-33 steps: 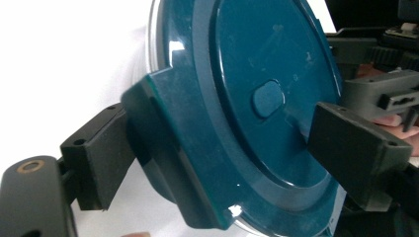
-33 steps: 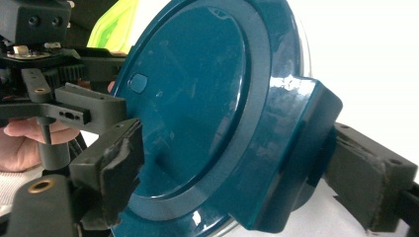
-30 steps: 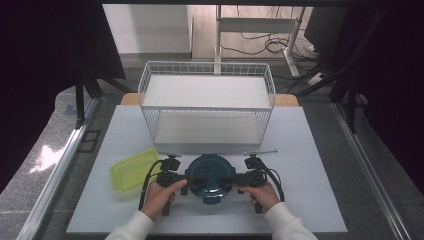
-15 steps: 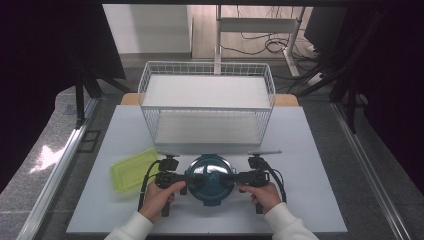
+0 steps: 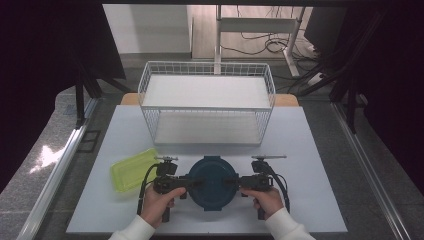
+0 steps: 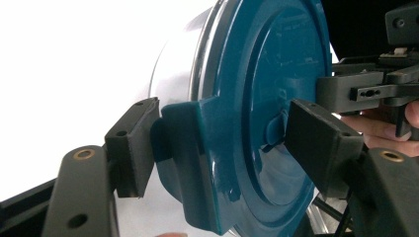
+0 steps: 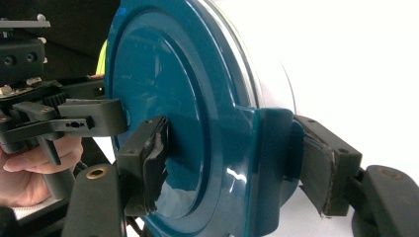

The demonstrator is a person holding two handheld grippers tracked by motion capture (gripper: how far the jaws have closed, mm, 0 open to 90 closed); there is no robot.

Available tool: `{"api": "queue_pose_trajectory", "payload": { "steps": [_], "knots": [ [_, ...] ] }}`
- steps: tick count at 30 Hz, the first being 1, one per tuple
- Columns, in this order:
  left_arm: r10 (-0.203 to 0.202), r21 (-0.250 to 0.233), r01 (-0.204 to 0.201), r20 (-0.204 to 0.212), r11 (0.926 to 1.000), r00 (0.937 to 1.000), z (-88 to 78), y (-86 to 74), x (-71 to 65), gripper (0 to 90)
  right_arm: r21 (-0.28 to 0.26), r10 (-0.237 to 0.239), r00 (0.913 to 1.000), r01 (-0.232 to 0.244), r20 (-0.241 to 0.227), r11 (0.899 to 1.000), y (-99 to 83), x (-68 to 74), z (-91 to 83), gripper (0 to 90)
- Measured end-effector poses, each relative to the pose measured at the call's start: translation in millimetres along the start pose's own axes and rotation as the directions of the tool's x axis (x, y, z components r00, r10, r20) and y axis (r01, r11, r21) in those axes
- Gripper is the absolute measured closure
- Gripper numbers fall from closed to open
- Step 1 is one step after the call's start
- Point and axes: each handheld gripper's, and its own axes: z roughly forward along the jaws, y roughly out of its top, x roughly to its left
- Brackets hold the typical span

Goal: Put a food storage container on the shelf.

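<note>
Lidded teal container (image 5: 212, 182) sits before wire basket (image 5: 207, 102).

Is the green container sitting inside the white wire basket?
No, the green container lies on the table left of the teal lid, in front of the wire basket.

One blue round container (image 5: 213, 182), one green lid (image 5: 132, 170), one wire basket (image 5: 207, 102) — two grippers, two hands.

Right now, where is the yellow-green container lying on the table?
In the high view, the yellow-green container lies on the table's near-left part, just left of the left gripper and the round blue container.
</note>
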Motion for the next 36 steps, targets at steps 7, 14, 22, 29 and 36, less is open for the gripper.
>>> {"api": "queue_pose_trajectory", "payload": {
  "steps": [7,14,22,29,36],
  "knots": [
    [0.003,-0.002,-0.003,0.001,1.0,1.0,-1.8,0.3,0.0,32.7,-0.007,-0.008,1.0,0.008,0.004,1.0,-0.1,2.4,-1.1,34.0],
    [0.02,-0.013,-0.02,-0.001,0.9997,0.9998,-5.7,2.7,-4.0,32.9,-0.026,-0.037,0.9993,0.037,0.009,0.999,1.3,6.3,-4.1,34.1],
    [0.046,-0.033,-0.046,0.0,0.9984,0.9989,-12.7,6.7,-11.4,33.0,-0.054,-0.082,0.9965,0.082,0.015,0.995,5.1,16.3,-12.4,34.0],
    [0.072,-0.04,-0.071,0.004,0.9966,0.9974,-16.2,13.7,-15.5,33.1,-0.07,-0.098,0.995,0.099,0.02,0.993,8.4,21.2,-17.2,34.0],
    [0.093,-0.054,-0.093,0.007,0.9942,0.9956,-21.3,21.9,-20.7,33.5,-0.087,-0.115,0.9932,0.116,0.022,0.989,14.9,26.5,-23.5,34.1]
  ]
}}
